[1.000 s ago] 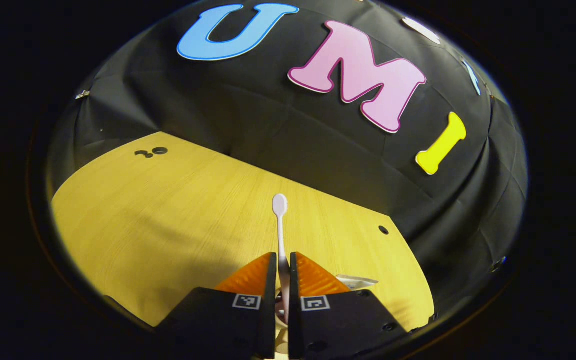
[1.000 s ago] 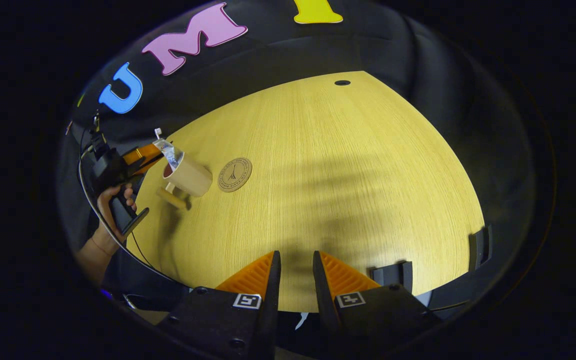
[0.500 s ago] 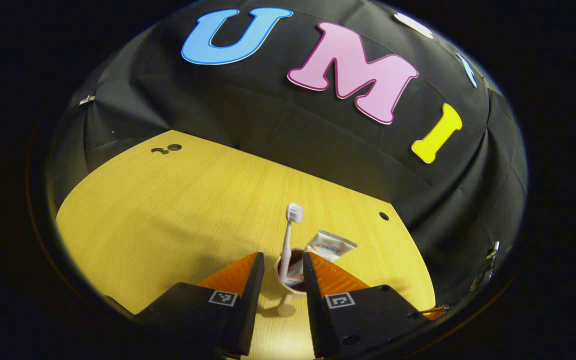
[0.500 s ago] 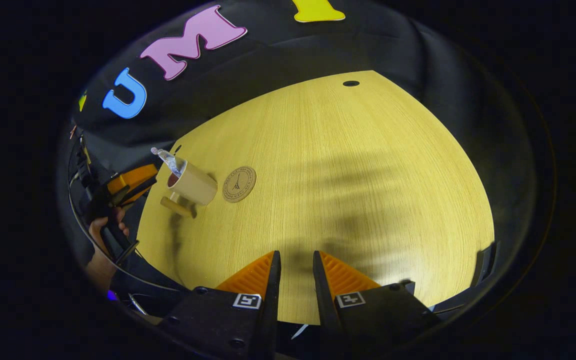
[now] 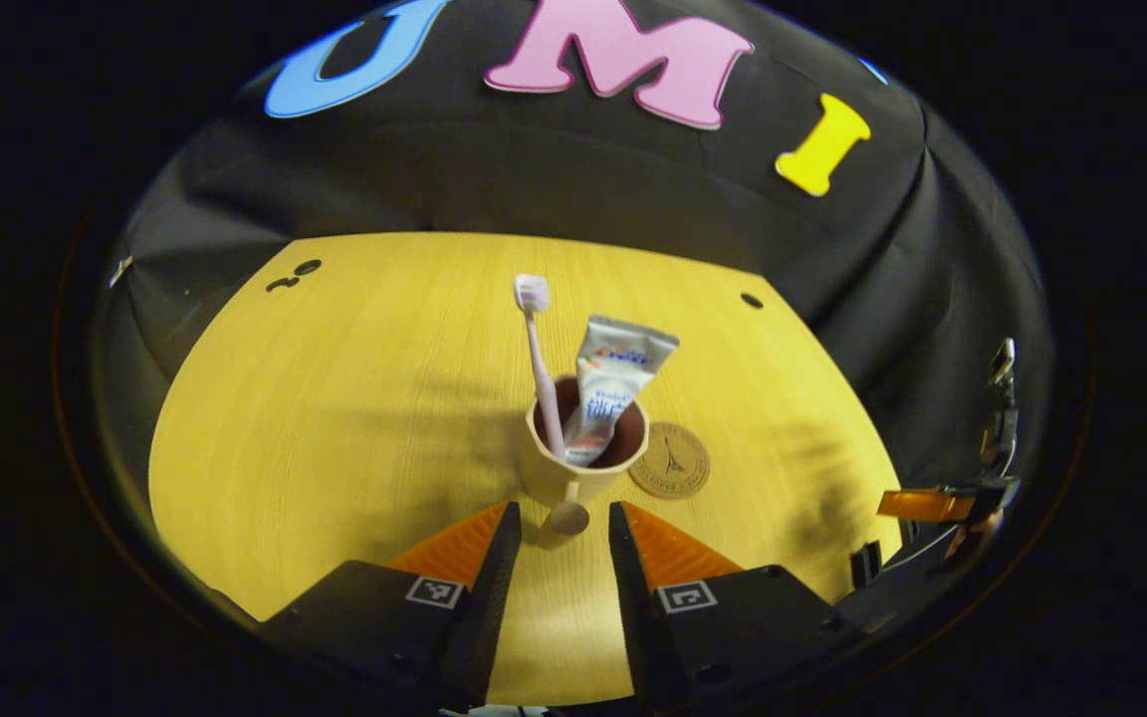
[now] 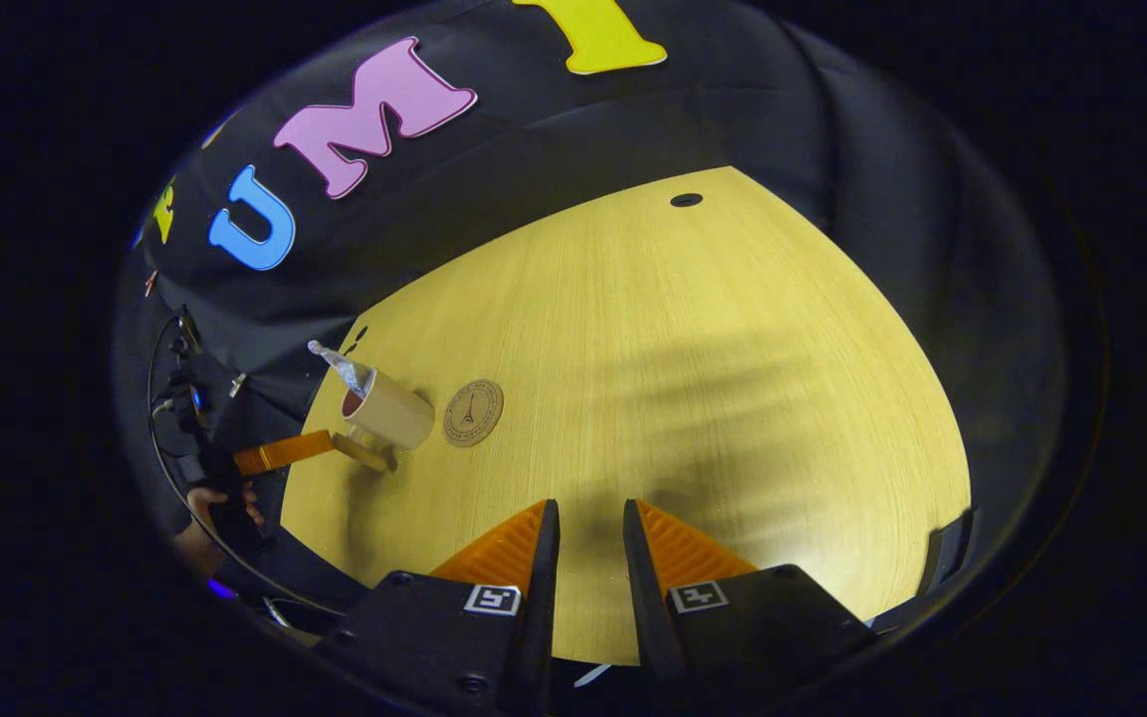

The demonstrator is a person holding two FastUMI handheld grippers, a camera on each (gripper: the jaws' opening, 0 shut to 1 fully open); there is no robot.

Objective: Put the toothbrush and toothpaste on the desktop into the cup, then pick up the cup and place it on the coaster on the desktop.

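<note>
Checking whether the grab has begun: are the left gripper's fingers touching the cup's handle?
Apart. In the left gripper view the left gripper is open, and bare desktop shows between each finger and the handle of the cup.

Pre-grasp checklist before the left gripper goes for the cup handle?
1. Toothbrush in cup: ok, standing in it.
2. Toothpaste in cup: ok.
3. Left gripper open: ok, nothing held.
4. Handle lined up between its fingers: ok, handle faces the gap, not yet gripped.
5. Coaster free: ok, bare, right beside the cup; touching or apart, cannot tell.
6. Right gripper out of the way: ok, across the desktop, holding nothing.
</note>
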